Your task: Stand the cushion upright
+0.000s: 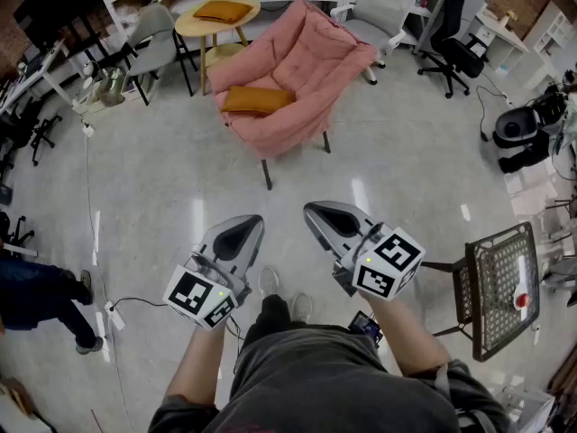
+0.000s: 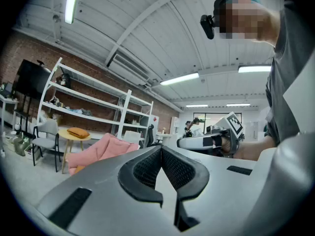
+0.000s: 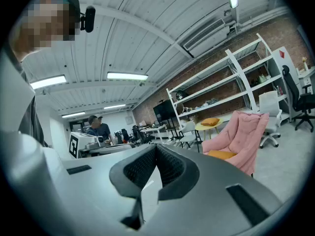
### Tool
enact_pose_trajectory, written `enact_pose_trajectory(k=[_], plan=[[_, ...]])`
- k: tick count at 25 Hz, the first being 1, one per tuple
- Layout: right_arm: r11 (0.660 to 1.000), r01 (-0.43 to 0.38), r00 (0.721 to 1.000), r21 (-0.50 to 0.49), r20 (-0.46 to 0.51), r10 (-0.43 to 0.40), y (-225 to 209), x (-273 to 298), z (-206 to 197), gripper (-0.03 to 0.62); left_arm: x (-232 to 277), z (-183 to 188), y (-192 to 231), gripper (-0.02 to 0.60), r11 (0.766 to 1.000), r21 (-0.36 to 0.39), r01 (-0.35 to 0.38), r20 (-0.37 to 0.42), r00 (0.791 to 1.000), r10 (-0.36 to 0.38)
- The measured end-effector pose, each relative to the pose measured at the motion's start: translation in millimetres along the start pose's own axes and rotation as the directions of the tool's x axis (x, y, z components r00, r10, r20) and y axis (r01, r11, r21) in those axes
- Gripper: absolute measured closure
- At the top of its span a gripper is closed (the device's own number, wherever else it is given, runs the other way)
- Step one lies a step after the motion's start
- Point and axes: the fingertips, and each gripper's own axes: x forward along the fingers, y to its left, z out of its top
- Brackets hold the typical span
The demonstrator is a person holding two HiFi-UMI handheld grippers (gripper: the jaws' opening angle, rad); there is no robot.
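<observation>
An orange cushion [image 1: 257, 99] lies flat on the seat of a pink padded chair [image 1: 311, 57] across the floor from me; it also shows as the orange cushion [image 3: 221, 155] in the right gripper view. My left gripper [image 1: 248, 225] and right gripper [image 1: 315, 211] are held side by side near my waist, pointing level toward the chair and well short of it. Both are shut with nothing between the jaws, as seen at the left gripper [image 2: 161, 147] and the right gripper [image 3: 156, 146]. A second orange cushion [image 1: 223, 10] rests on a round yellow table [image 1: 194, 25] behind the chair.
A black mesh chair [image 1: 500, 287] stands at my right. Grey and black office chairs [image 1: 451, 43] ring the back, with shelving beyond. A person's legs [image 1: 41, 296] are at the left edge, near a cable and power strip [image 1: 113, 314] on the floor.
</observation>
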Motion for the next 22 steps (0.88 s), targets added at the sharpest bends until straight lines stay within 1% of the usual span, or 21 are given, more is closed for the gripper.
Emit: enact_pose_trajectory(k=[7,14,18,22], plan=[[1.000,0.000,1.000,0.000,-0.004,0.000,0,2,-3,0.579,-2,-2,3,0.569,1.000,-0.001,0.000,0.000,1.000,0.000],[1.000,-0.009,1.000,0.013,-0.007,0.009,-6,17,-5,0.579,0,-4,19,0.569,1.000,-0.005,-0.004,-0.004,1.000,0.004],[0.999,0.001,1.000,0.045,-0.011,0.000,-17,39,-3,0.579,2,-3,41,0.569,1.000,-0.012,-0.004,0.000,1.000,0.004],[0.999,0.019,0.999,0.040,-0.030,-0.017,-33,74,1,0.577,11,4,79,0.571,1.000,-0.016,0.000,0.008,1.000,0.000]])
